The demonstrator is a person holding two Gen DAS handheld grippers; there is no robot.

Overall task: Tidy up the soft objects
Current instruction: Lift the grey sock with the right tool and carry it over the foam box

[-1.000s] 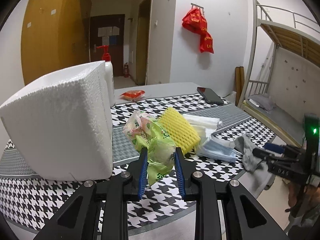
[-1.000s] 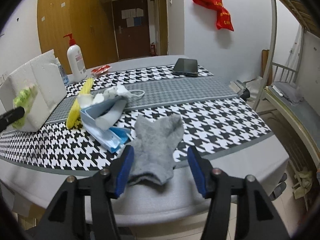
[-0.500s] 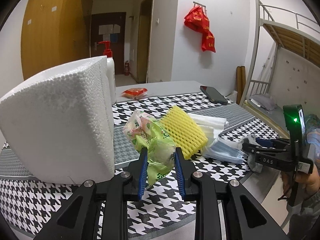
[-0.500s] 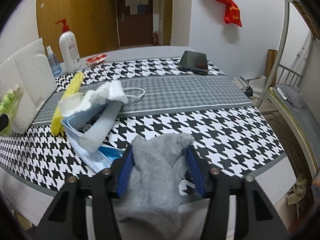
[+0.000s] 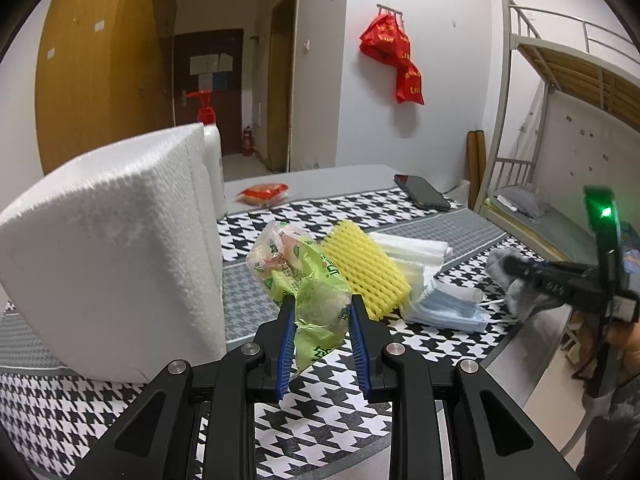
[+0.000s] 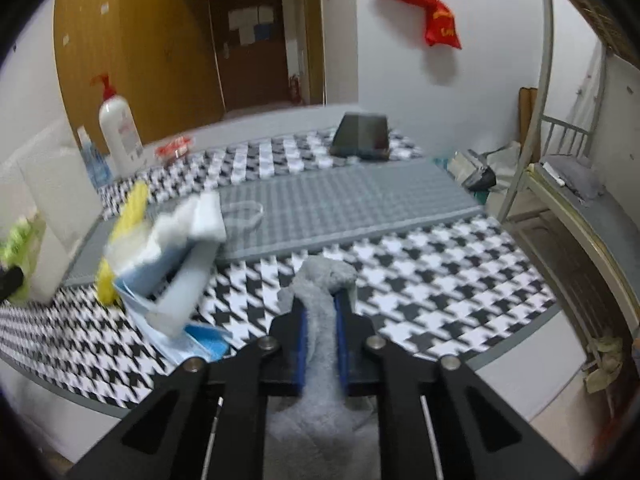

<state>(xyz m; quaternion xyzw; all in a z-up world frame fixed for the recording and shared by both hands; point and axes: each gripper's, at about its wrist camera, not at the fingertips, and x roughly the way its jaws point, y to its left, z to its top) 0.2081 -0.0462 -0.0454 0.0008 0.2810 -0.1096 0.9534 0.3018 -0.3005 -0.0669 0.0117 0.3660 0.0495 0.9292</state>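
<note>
Left tool [image 5: 322, 320] clamps green plastic bag [image 5: 308, 280]; right tool [image 6: 322, 328] pinches grey sock [image 6: 322, 320], lower end cut off.

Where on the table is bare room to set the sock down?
Bare patches: the grey strip between the phone and the grey sock, and the houndstooth right of it. Crowded: the left, with the mask pile, yellow foam net and foam block.

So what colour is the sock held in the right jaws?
Grey; the sock shows best in the right wrist view.
</note>
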